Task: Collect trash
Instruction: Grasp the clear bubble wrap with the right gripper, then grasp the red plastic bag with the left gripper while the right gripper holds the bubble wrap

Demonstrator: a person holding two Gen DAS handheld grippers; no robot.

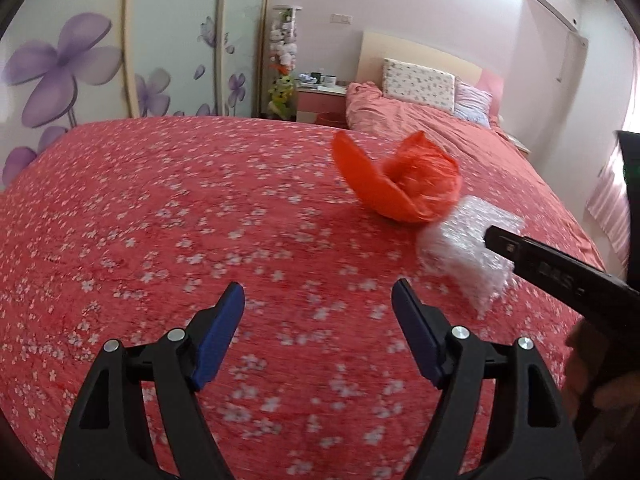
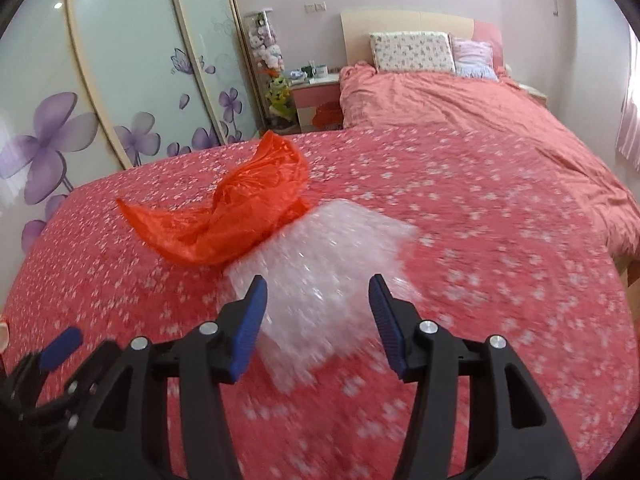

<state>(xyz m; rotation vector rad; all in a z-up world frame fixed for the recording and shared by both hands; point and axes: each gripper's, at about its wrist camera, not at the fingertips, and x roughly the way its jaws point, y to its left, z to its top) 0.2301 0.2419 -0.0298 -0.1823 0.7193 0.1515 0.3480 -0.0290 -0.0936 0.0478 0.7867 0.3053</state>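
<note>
A crumpled orange plastic bag (image 1: 400,184) (image 2: 232,216) lies on the red flowered bedspread (image 1: 180,220) (image 2: 480,240). A wad of clear bubble wrap (image 1: 456,252) (image 2: 320,248) rests against the bag on its near side. My right gripper (image 2: 318,284) is open just in front of the wrap; the wrap shows between its blue pads, which do not press on it. The left wrist view shows one of the right gripper's fingers (image 1: 540,264) reaching over the wrap. My left gripper (image 1: 318,292) is open over bare bedspread, left of both items, with nothing between its pads.
A pink duvet (image 2: 460,112) and two pillows (image 2: 412,52) lie at the head of the bed. A nightstand (image 2: 316,96) with small items stands beside it. Wardrobe doors with purple flowers (image 1: 60,68) run along the left. Curtains (image 2: 630,120) hang at the right.
</note>
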